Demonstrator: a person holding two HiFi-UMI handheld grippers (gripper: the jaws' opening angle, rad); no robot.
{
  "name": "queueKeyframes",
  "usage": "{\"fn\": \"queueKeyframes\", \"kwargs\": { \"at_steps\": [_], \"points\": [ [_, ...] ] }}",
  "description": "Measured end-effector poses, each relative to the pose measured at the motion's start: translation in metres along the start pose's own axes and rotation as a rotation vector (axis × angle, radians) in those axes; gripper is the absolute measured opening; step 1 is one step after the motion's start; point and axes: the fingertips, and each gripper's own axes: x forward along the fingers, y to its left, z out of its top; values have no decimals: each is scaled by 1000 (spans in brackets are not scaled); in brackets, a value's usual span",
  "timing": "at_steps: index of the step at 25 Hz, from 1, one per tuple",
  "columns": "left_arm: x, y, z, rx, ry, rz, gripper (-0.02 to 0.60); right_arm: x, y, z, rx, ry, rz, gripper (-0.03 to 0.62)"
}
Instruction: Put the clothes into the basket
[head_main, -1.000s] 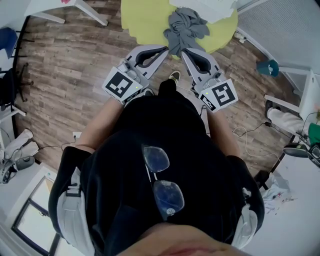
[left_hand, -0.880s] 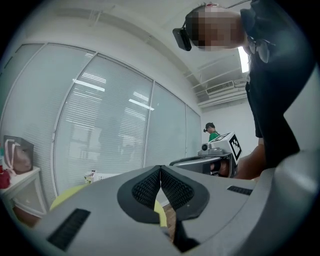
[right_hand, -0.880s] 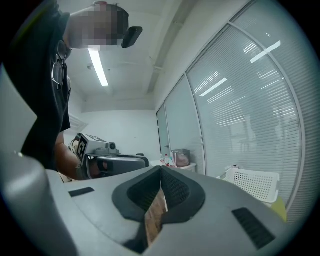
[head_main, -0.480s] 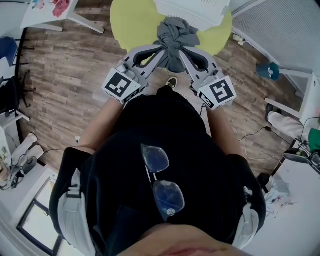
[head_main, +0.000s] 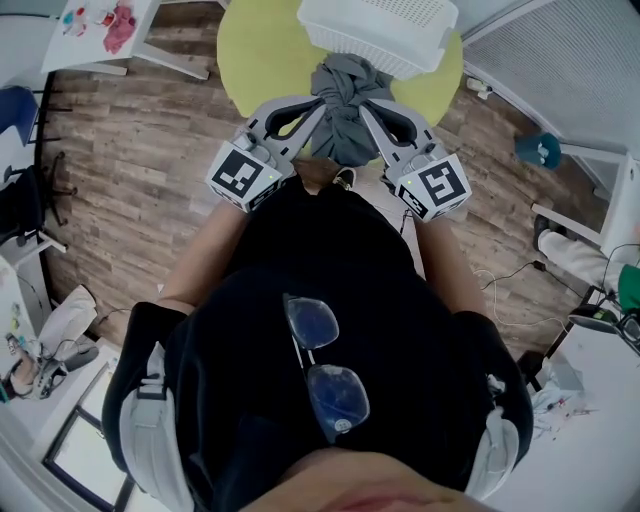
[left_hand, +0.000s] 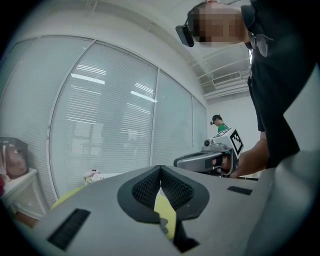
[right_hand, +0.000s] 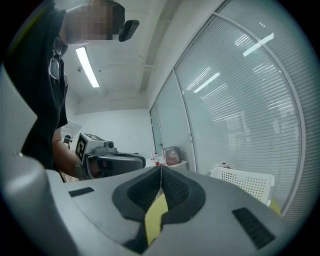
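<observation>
**Clothes pinched between two closed grippers, just before the basket**

The gray clothes hang as one knotted bundle between the left gripper and the right gripper, over the near edge of the round yellow table. In the head view both sets of fingertips vanish into the folds, so the pinch itself is hidden there.

The left gripper view shows its jaws drawn together, pads meeting at the tip. Only a sliver of yellow and a small gray scrap show through the gap lower down. The right gripper view shows the same on its own jaws, pads closed with yellow behind them. In both views most of the cloth lies out of sight behind the jaws.

The white basket stands on the table just beyond the bundle. The top of the head view cuts it off, and its contents cannot be made out. Whether the cloth touches its near wall cannot be told. The right gripper view catches the basket low on the right.
</observation>
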Motion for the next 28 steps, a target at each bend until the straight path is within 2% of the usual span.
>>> {"fn": "queueKeyframes", "kwargs": {
  "at_steps": [3, 7, 15, 24, 28],
  "points": [
    [7, 18, -1, -11, -19, -30, 11, 12, -10, -5, 17, 12, -41, 26],
    [19, 44, 2, 6, -27, -108, 11, 33, -26, -8, 31, 24, -122, 26],
    [40, 91, -15, 14, 18, -311, 9, 70, -58, -27, 113, 86, -347, 26],
    [56, 111, -54, 59, 69, -556, 11, 89, -71, -80, 234, 179, -589, 28],
    [62, 111, -76, 61, 102, -631, 11, 78, -78, -128, 308, 321, -736, 30]
  ]
}}
